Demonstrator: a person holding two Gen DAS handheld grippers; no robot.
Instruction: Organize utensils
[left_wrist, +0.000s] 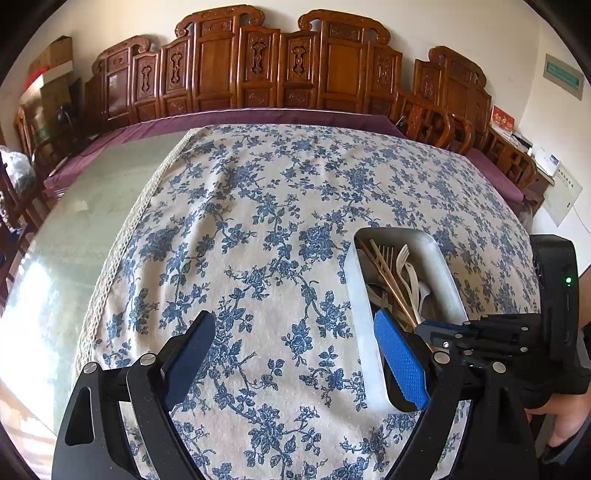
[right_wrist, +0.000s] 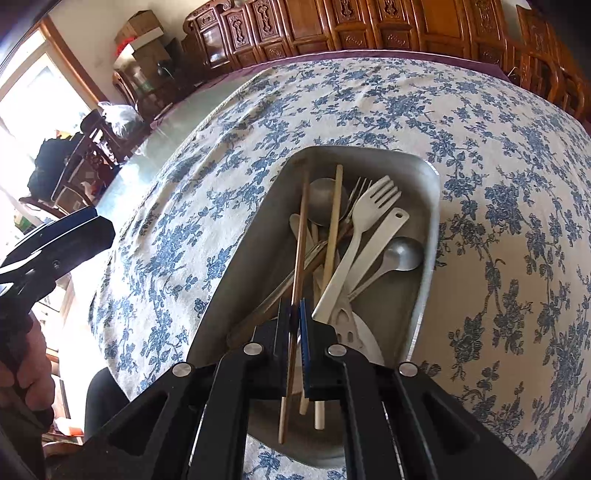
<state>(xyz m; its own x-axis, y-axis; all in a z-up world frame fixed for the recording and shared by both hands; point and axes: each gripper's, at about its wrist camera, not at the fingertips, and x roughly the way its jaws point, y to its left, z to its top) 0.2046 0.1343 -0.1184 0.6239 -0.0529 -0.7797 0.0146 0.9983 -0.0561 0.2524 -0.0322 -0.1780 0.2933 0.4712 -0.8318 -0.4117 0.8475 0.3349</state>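
A metal tray on the floral tablecloth holds mixed utensils: wooden chopsticks, a white plastic fork, a white spatula handle, metal spoons and a metal fork. My right gripper is shut on one brown chopstick that lies lengthwise over the tray. The tray also shows in the left wrist view, where the right gripper reaches into it. My left gripper is open and empty above the cloth, left of the tray.
The blue floral tablecloth covers most of a glass-topped table. Carved wooden chairs line the far side. A window and clutter are to the left.
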